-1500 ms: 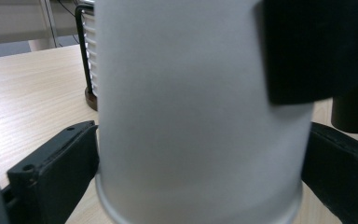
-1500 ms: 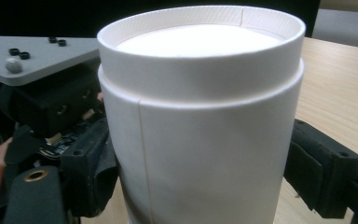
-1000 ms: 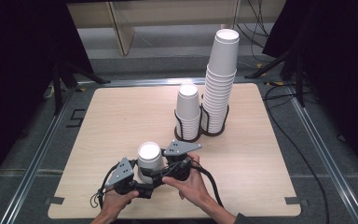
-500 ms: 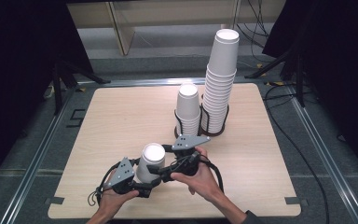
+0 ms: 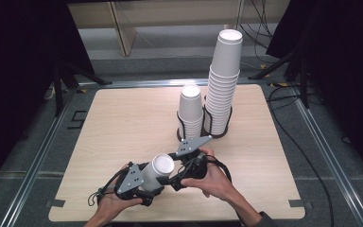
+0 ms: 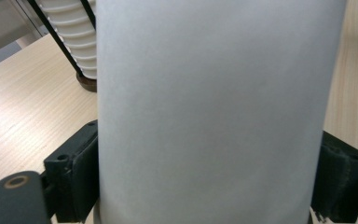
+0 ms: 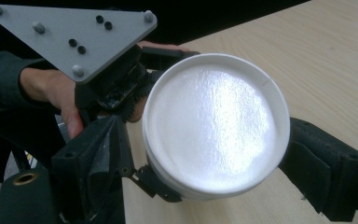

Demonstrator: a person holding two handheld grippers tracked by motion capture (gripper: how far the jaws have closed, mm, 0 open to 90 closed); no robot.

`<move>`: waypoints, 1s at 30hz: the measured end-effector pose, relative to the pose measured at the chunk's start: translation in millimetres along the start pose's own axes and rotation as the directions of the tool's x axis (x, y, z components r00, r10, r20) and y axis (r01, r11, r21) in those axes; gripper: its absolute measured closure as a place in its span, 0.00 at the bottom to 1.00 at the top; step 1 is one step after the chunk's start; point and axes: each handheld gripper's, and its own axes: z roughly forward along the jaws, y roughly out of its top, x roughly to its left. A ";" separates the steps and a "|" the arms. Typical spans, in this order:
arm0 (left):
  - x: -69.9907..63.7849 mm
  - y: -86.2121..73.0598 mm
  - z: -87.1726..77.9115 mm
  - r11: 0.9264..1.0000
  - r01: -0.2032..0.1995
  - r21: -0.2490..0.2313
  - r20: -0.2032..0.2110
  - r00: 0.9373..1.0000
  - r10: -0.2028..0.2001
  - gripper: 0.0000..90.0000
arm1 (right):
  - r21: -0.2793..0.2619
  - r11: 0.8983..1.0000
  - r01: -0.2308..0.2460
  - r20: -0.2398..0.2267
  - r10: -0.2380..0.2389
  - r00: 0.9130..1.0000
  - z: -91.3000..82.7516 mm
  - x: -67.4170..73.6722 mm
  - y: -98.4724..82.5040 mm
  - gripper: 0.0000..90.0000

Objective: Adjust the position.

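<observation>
we count two grippers, one loose paper cup [image 5: 157, 169], and two stacks of cups standing in a black wire holder [image 5: 203, 128] with two rings: a short stack [image 5: 190, 111] and a tall stack [image 5: 223, 82].

the left gripper [image 5: 144, 182] has the loose cup between its fingers; they have just been closing, and in the left gripper view the black fingers [image 6: 74, 175] press on both sides of the cup [image 6: 214, 112], so we read them as gripping it. the right gripper [image 5: 182, 168] sits just beyond the cup's flat end. in the right gripper view its fingers [image 7: 326, 175] stand wide on either side of the cup [image 7: 214, 126]; one seems to lie close along the rim, and we cannot tell whether it touches, so we read these fingers as open around the cup.

the high view gives us the whole counter [image 5: 123, 113], both hands and the two stacks well beyond the fingers. the left gripper view shows the cup's side wall up close, with a piece of the wire holder [image 6: 65, 51] and stacked rims behind it. the right gripper view shows the cup end-on, with the left gripper's grey three-cornered plate [image 7: 74, 32] and the left hand [image 7: 56, 93] behind.

the cup is plain white paper, smooth-walled and tapered. it lies tilted in the left fingers, its closed round bottom pointing up and toward the right fingers, with a thin raised rim and a soft sheen.
</observation>
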 end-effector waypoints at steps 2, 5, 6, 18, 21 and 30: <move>-0.8 0.7 0.4 1.000 -0.018 0.011 0.006 1.000 0.018 0.14 | 0.010 1.000 0.012 -0.009 -0.012 1.000 1.6 -1.6 -0.9 0.17; -3.7 0.8 2.0 1.000 -0.022 0.017 0.018 1.000 0.022 0.14 | 0.028 1.000 0.009 -0.020 -0.008 1.000 3.4 -2.2 -2.3 0.18; -4.7 0.6 2.4 0.999 -0.030 0.023 0.022 0.999 0.029 0.14 | 0.031 0.999 0.023 -0.012 -0.023 1.000 3.6 -3.1 -2.6 0.18; -11.0 2.7 3.7 0.993 -0.100 0.064 0.047 0.994 0.097 0.14 | 0.087 0.996 -0.002 -0.044 0.006 0.999 8.6 -3.3 -7.1 0.22; -11.9 3.2 3.6 0.992 -0.110 0.067 0.051 0.993 0.107 0.14 | 0.097 0.995 0.005 -0.052 0.000 0.999 10.4 -4.1 -8.5 0.25; -7.6 -0.9 3.9 0.997 -0.054 -0.061 0.028 0.998 0.056 0.08 | 0.079 0.997 -0.010 -0.035 0.013 0.999 3.6 -5.0 -4.2 0.27</move>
